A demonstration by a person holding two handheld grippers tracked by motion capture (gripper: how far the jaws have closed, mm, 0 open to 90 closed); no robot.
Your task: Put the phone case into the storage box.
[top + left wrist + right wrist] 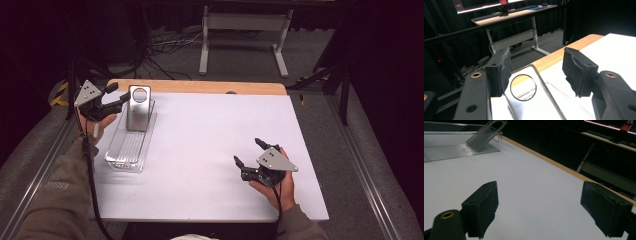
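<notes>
- Resting near right on the white tabletop, the right gripper has its jaws wide apart, nothing between them.
- Far left, a metal stand leans upright in the clear tray.
- The left gripper sits just beside the stand, jaws parted, no contact; release appears complete.
- Next move: back the left hand away without tipping the stand.

Grey carpet floor, tangled cables, white-legged desk, black curtains behind.
</notes>
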